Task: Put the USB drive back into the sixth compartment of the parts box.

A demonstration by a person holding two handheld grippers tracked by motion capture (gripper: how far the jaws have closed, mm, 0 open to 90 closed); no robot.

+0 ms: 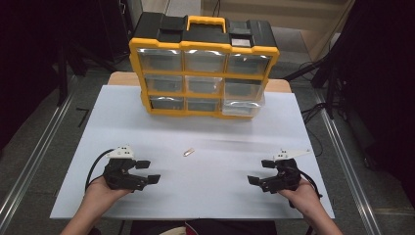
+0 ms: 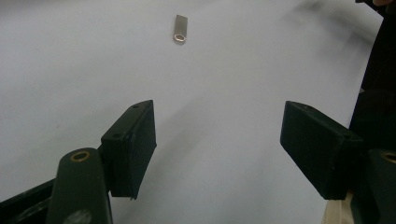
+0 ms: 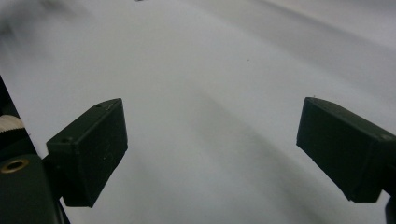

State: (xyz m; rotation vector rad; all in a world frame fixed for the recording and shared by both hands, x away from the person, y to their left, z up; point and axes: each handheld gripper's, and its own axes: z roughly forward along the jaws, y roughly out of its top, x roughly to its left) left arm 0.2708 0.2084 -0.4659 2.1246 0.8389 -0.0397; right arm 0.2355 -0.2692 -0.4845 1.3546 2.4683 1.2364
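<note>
I am holding the left gripper (image 1: 146, 171) and right gripper (image 1: 260, 172) wide apart, gripping nothing; a small flat metal USB stick (image 1: 189, 152) is lying between them on the smooth white table (image 1: 205, 196).

Bright, even light falls from overhead on the white rectangular table (image 1: 205, 166), while the surroundings sink into darkness. Glare streaks the clear plastic drawer fronts of the yellow-and-black organiser box (image 1: 203, 66). Soft grey shadows smear across the table in both gripper views, where the near jaws look slightly blurred.
</note>
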